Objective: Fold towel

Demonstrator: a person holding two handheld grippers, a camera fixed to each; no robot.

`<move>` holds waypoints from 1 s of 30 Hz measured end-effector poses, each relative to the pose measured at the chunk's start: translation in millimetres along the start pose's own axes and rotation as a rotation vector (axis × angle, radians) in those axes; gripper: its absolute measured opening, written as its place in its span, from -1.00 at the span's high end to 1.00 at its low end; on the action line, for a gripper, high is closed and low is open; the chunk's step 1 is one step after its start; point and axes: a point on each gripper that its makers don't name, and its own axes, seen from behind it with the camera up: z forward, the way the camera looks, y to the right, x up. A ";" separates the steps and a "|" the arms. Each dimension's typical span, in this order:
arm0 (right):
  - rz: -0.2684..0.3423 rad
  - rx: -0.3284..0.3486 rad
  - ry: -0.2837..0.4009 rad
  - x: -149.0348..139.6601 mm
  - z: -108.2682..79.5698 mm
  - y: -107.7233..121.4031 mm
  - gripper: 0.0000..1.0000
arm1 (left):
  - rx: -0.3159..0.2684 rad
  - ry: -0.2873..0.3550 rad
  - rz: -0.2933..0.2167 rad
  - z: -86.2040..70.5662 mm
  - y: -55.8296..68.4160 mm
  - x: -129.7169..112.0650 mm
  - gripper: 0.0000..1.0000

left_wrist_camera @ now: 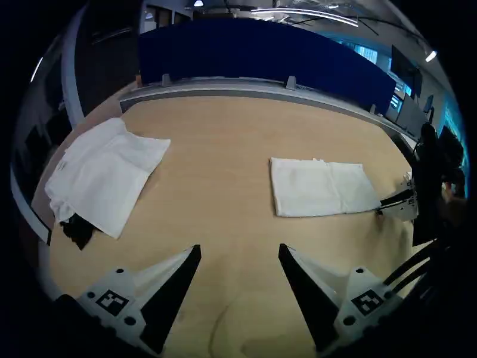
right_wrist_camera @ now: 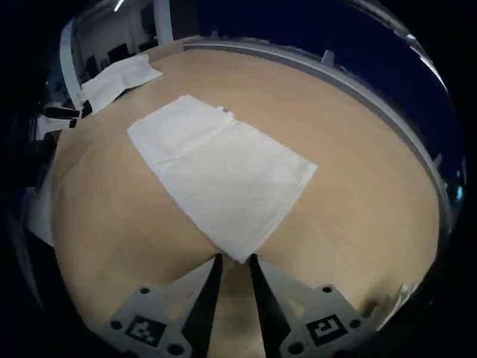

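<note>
A white towel (left_wrist_camera: 319, 186), folded into a long rectangle, lies flat on the wooden table (left_wrist_camera: 226, 179). In the right gripper view the towel (right_wrist_camera: 220, 173) stretches away from me, its near corner reaching between the tips of my right gripper (right_wrist_camera: 234, 260). The jaws stand a narrow gap apart, with table showing between them below the corner. From the left gripper view that right gripper (left_wrist_camera: 395, 203) sits at the towel's right-hand corner, held by a hand. My left gripper (left_wrist_camera: 238, 255) hovers wide open over bare table, well short of the towel and holding nothing.
A second white towel (left_wrist_camera: 101, 173), loosely laid, rests at the table's left edge with a small black item (left_wrist_camera: 77, 230) beside it; it also appears far off as a white towel (right_wrist_camera: 119, 77). A blue partition (left_wrist_camera: 256, 51) runs along the table's far side.
</note>
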 end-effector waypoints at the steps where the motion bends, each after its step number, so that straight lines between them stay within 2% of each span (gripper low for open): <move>1: -0.001 -0.002 0.001 0.2 0.2 0.5 0.43 | 0.001 0.000 -0.002 -1.0 -1.0 -0.6 -0.93; 5: -0.006 -0.007 0.005 0.6 1.2 2.1 0.57 | 0.004 -0.001 -0.010 -4.0 -4.0 -3.6 -0.93; 7: -0.006 -0.009 0.006 1.3 1.8 3.2 0.79 | 0.005 -0.002 -0.014 -4.6 -5.4 -5.2 -0.93; 9: -0.004 -0.015 0.008 2.4 2.6 5.0 0.90 | 0.006 -0.003 -0.018 -4.9 -7.0 -6.9 -0.93; 15: -0.011 -0.029 0.015 6.5 2.8 8.7 0.93 | 0.006 -0.003 -0.021 -8.7 -8.1 -8.7 -0.93; 20: -0.043 -0.045 0.032 19.2 -4.8 10.3 0.93 | 0.003 0.000 -0.022 -11.9 -9.0 -8.1 -0.93; 30: -0.181 -0.066 0.077 74.4 -26.8 6.4 0.93 | 0.019 0.041 -0.042 -23.6 -17.3 0.5 -0.93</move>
